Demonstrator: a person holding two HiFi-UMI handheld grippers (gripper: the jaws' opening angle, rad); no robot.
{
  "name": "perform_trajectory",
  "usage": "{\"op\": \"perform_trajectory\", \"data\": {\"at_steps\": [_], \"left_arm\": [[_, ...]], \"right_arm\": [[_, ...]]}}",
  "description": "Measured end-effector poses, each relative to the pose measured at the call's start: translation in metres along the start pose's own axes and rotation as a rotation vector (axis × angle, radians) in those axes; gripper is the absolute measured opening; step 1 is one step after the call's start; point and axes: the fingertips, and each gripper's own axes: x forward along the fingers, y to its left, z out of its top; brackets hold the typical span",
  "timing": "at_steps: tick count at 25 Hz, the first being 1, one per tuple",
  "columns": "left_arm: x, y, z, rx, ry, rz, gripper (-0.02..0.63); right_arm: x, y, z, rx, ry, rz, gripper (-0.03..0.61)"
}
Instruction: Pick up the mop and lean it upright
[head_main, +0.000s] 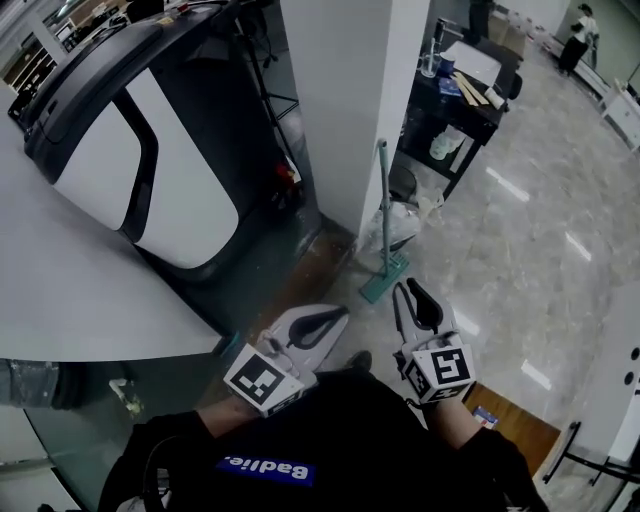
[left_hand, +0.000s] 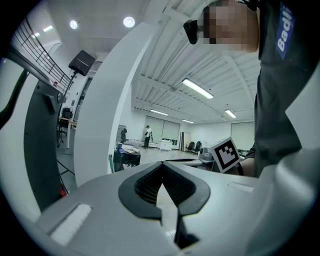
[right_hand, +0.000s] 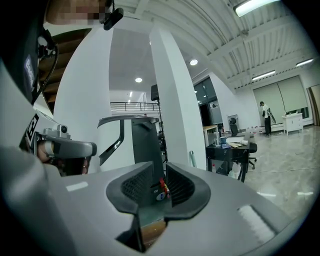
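Right gripper (head_main: 408, 290) slightly parted and empty, left gripper (head_main: 340, 315) closed on nothing, both held well short of the mop (head_main: 384, 210). Mop propped nearly upright against the white pillar (head_main: 340, 100), head on the floor. Likely risk: handle sliding off the smooth pillar edge and toppling, given so steep a lean.
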Motion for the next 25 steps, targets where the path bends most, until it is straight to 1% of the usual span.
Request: {"op": "perform_trajectory", "data": {"at_steps": [5, 10, 15, 17, 21, 25], "left_arm": [[0.011, 0.004, 0.002, -0.016, -0.007, 0.066, 0.020], [0.012, 0.011, 0.002, -0.005, -0.005, 0.140, 0.020], [0.013, 0.015, 0.003, -0.010, -0.012, 0.182, 0.020], [0.009, 0.017, 0.000, -0.010, 0.002, 0.203, 0.020], [0.003, 0.021, 0.004, -0.013, -0.015, 0.240, 0.020], [-0.004, 0.023, 0.003, -0.010, -0.008, 0.266, 0.020]], "right_arm": [[0.017, -0.023, 0.000, -0.009, 0.007, 0.036, 0.097], [0.030, -0.034, 0.002, -0.004, 0.009, 0.076, 0.104], [0.042, -0.040, -0.002, -0.003, 0.020, 0.101, 0.115], [0.047, -0.043, -0.006, -0.012, 0.032, 0.107, 0.120], [0.059, -0.046, -0.012, -0.027, 0.055, 0.118, 0.128], [0.067, -0.049, -0.017, -0.055, 0.074, 0.122, 0.142]]}}
